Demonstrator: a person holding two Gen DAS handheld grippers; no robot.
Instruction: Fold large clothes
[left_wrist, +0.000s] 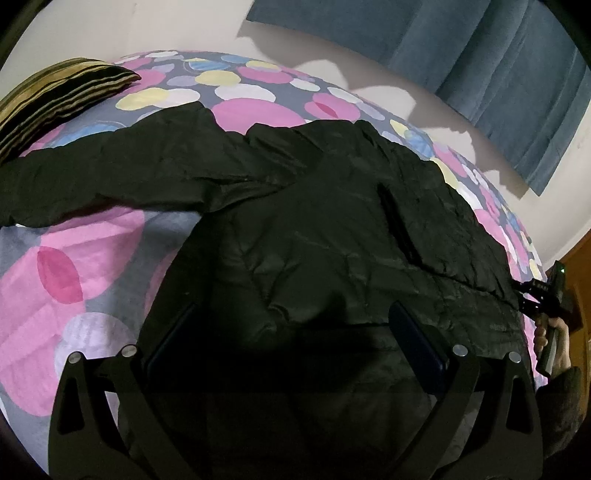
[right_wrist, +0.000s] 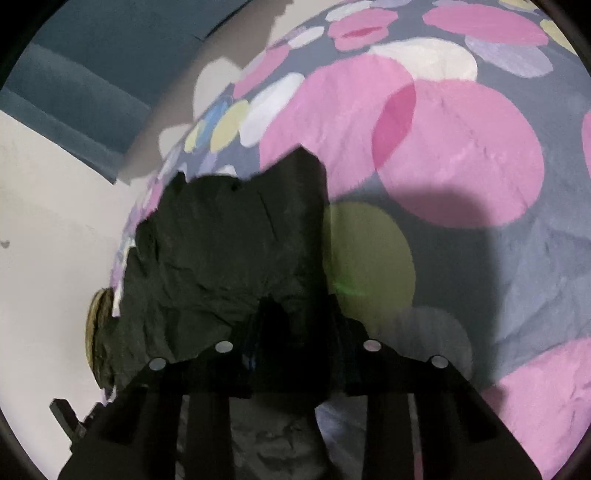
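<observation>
A large black jacket (left_wrist: 314, 221) lies spread on a bed with a pink, grey and yellow dotted cover (left_wrist: 74, 266). One sleeve (left_wrist: 110, 173) stretches out to the left. My left gripper (left_wrist: 291, 314) is open and hovers over the jacket's near hem, touching nothing I can see. My right gripper (right_wrist: 297, 306) is shut on the jacket's edge (right_wrist: 229, 251) and holds it up off the cover. In the left wrist view the right gripper (left_wrist: 532, 295) shows at the jacket's far right corner, with a hand on it.
A striped brown pillow (left_wrist: 55, 99) lies at the bed's far left. A white wall (left_wrist: 332, 51) and blue curtain (left_wrist: 498, 74) stand behind the bed. A wooden door or cabinet (left_wrist: 580, 266) shows at the right edge.
</observation>
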